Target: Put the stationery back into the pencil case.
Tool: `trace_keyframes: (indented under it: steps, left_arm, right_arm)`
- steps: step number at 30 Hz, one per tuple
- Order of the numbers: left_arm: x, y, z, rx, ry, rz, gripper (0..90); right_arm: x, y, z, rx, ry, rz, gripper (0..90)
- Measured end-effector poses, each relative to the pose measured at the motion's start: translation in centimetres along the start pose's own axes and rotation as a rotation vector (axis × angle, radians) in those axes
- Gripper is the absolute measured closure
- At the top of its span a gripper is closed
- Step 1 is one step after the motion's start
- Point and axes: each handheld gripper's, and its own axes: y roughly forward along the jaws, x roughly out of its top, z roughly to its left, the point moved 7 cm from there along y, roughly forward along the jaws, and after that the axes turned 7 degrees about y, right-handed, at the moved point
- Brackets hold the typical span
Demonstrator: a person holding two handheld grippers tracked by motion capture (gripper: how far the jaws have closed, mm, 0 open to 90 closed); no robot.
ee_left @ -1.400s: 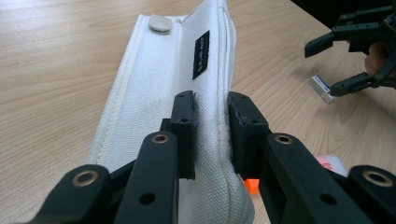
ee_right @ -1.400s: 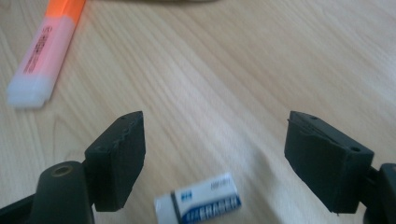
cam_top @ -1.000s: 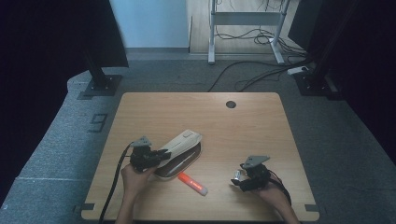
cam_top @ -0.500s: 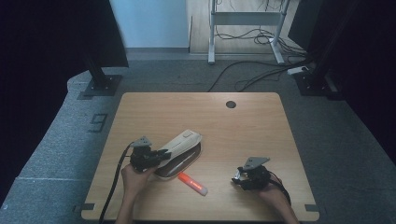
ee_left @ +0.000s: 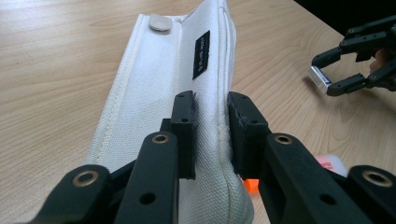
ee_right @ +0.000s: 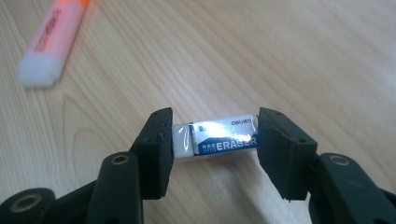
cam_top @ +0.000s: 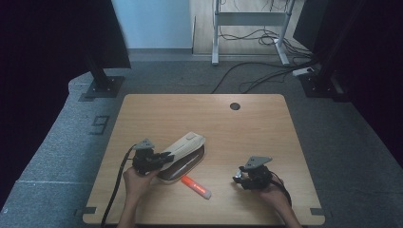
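1. Left gripper: jaws pinch the near edge of the white pencil case, holding its flap lifted; the fabric is squeezed between the two pads. The case lies on the table, slanting away from the left hand, dark opening facing right
2. Right gripper: jaws have just been closing on the eraser, which sits lengthwise between them at the table's near right. The left pad touches its white end; the right pad appears to meet the sleeve end, though I cannot tell how firmly
3. Risk: the grip bears on the eraser's short ends only. If the pressure is light or off-centre, the eraser may pivot or drop on lifting
4. Risk: the glossy paper sleeve may slide on the rubber, so the pad holds the sleeve while the block slips out
5. Risk: the pinch on the case takes in only a narrow strip of fabric. A tug from the loaded hand could pull it free, and the opening would fall shut
6. Risk: the orange highlighter lies just beside the mouth of the case, between the two grippers. A low path across could knock it, or the eraser may snag on it
7. Risk: the opening looks shallow; entry at a poor angle may catch the rim and push the case away
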Motion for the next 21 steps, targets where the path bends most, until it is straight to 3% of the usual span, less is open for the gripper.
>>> trace_keyframes:
  steps: [21]
  left_arm:
    - [0.1, -0.1, -0.1, 0.001, 0.003, 0.001, 73.8]
  right_arm:
    - [5.9, 3.5, 0.7, 0.012, 0.003, -0.054, 46.2]
